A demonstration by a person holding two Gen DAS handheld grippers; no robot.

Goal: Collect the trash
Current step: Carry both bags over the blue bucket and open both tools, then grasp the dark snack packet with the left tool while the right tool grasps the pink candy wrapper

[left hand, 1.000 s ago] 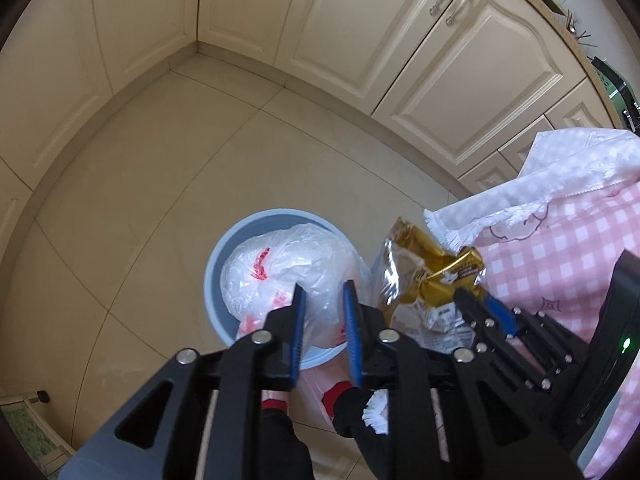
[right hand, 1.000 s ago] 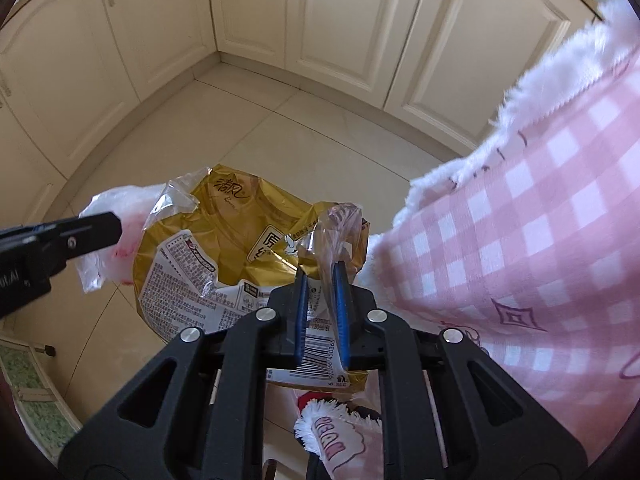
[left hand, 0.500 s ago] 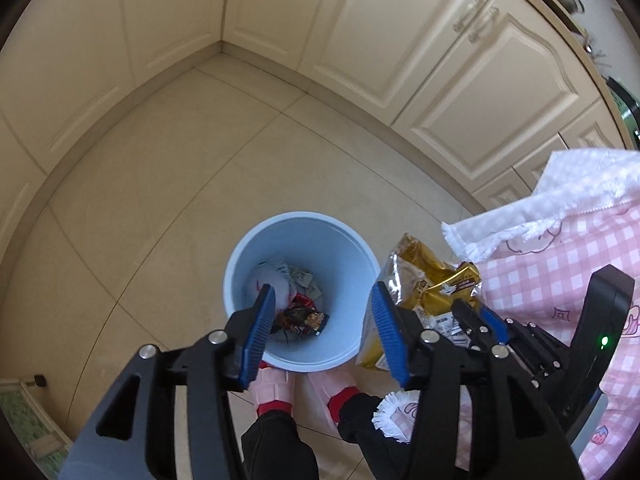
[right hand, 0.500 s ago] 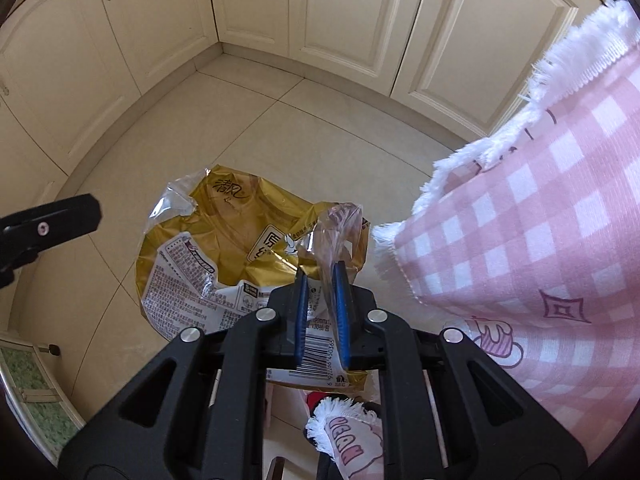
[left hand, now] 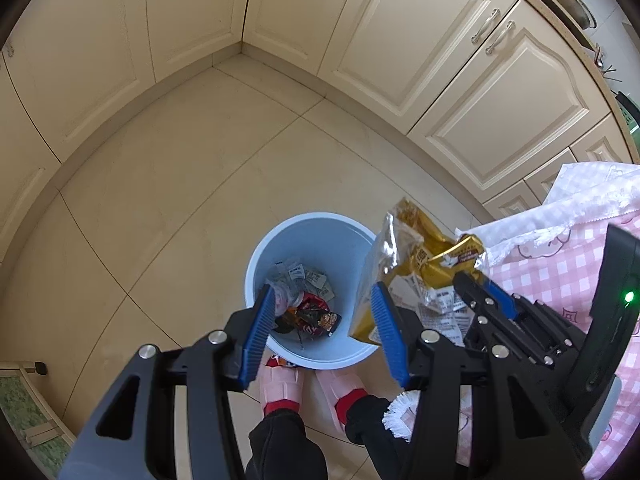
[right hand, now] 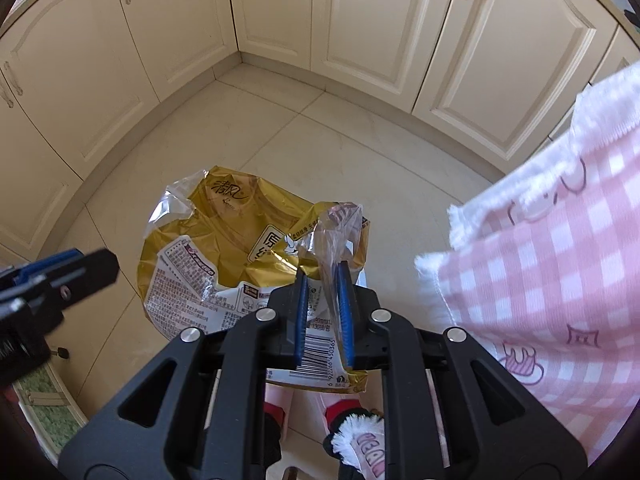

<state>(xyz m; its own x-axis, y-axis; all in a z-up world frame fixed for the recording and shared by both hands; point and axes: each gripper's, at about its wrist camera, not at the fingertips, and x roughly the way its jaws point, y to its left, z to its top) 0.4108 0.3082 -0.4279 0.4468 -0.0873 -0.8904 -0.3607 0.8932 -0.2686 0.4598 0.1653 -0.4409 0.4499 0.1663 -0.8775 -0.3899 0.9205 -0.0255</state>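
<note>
A light blue trash bin (left hand: 344,240) stands on the tiled floor with wrappers and a white bag inside. My left gripper (left hand: 322,300) is open and empty, held above the bin's near side. My right gripper (right hand: 323,276) is shut on a crumpled gold and white plastic wrapper (right hand: 224,240). The wrapper also shows in the left wrist view (left hand: 416,256), hanging just right of the bin's rim. The bin is hidden behind the wrapper in the right wrist view.
Cream kitchen cabinets (left hand: 400,48) line the far side and left. A pink checked apron (right hand: 560,264) fills the right. The person's feet in pink slippers (left hand: 280,384) stand just in front of the bin. A green mat (left hand: 24,420) lies at lower left.
My left gripper opened and let go of the white plastic bag, which dropped into the bin. The left gripper rose a little. The right gripper kept holding the gold wrapper.
</note>
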